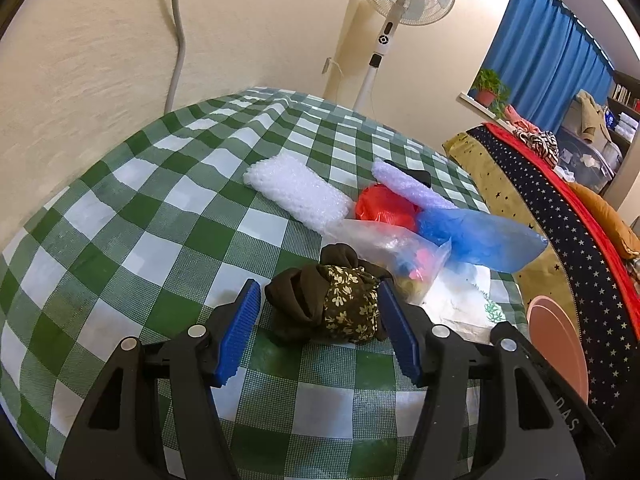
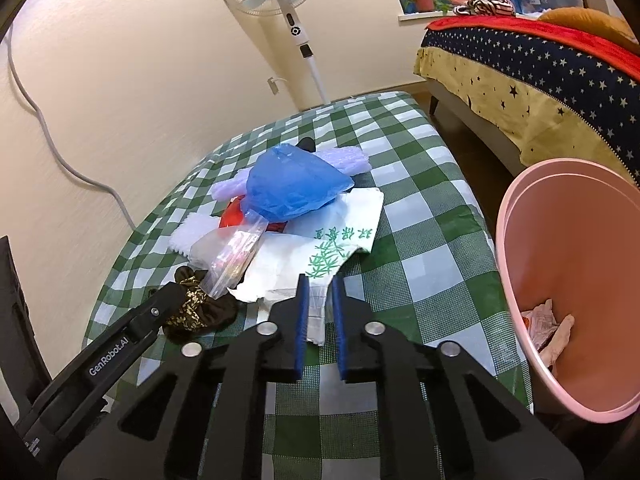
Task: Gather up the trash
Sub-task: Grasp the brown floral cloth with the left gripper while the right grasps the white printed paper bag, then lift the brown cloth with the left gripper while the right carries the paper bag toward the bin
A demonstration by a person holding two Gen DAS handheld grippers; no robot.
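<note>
Checked table — bubble wrap, dark cloth, bags.

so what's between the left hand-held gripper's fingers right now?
A dark floral cloth bundle sits between the open left hand-held gripper fingers, pads not pressing it; clearest in the left wrist view.

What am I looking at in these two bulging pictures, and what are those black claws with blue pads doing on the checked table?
There is no robot: a person holds a two-finger gripper in each hand, each with a wide-angle camera looking along its fingers.

The left wrist view shows the left gripper open, its blue pads either side of a dark floral cloth bundle, not squeezing it.

The right wrist view shows the right gripper nearly closed on the edge of a white plastic bag with green print.

On the green checked tablecloth also lie a blue plastic bag, a red bag, white bubble wrap and a clear zip bag. A pink trash bin stands beside the table, already holding some scraps.
</note>
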